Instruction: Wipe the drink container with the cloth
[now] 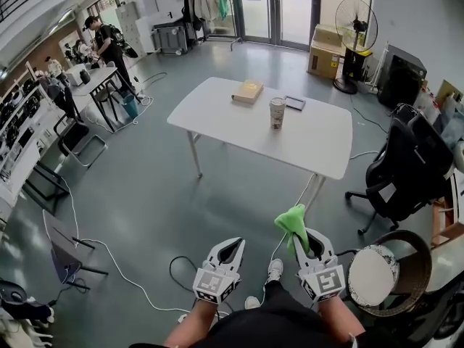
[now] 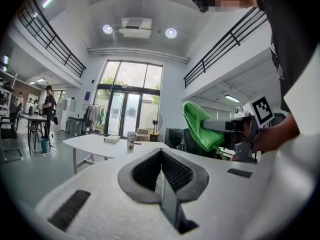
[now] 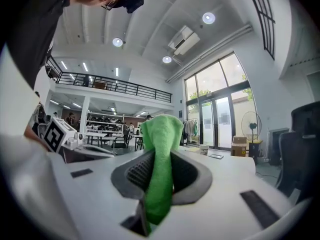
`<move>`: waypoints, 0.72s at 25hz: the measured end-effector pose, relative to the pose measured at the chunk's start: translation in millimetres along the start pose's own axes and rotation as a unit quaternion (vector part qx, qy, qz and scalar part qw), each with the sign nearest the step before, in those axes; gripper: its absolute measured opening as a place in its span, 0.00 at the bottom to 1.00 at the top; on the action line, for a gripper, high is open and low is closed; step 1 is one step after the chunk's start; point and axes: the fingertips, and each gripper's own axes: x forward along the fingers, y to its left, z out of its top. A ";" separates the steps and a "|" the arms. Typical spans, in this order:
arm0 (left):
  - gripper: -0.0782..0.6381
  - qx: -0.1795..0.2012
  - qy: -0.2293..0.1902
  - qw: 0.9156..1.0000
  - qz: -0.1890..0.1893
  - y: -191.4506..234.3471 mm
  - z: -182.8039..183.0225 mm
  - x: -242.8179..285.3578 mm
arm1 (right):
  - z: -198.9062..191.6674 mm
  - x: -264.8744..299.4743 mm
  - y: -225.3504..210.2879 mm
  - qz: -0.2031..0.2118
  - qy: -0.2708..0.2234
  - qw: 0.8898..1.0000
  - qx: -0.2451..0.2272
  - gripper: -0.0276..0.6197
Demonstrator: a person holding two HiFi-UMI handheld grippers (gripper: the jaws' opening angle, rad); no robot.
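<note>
A drink cup with a patterned sleeve stands upright on the white table, well ahead of both grippers; it appears small in the left gripper view and in the right gripper view. My right gripper is shut on a green cloth, which bunches up above the jaws. My left gripper is shut with nothing in it, held low beside the right one. The cloth also shows in the left gripper view.
A tan book and a dark phone-like slab lie on the table near the cup. A black office chair stands right of the table, a round wicker stool at my right. Cables run across the floor. Desks and people are far left.
</note>
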 end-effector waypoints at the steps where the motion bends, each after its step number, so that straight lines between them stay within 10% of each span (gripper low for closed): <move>1: 0.13 0.001 0.001 1.000 0.000 4.7 1.3 10.5 | -1.1 7.8 -9.1 -0.002 -0.002 1.000 0.002 0.16; 18: 0.13 0.034 0.025 0.999 -0.001 84.0 29.7 209.3 | -8.6 146.0 -163.7 0.011 0.000 1.000 0.002 0.16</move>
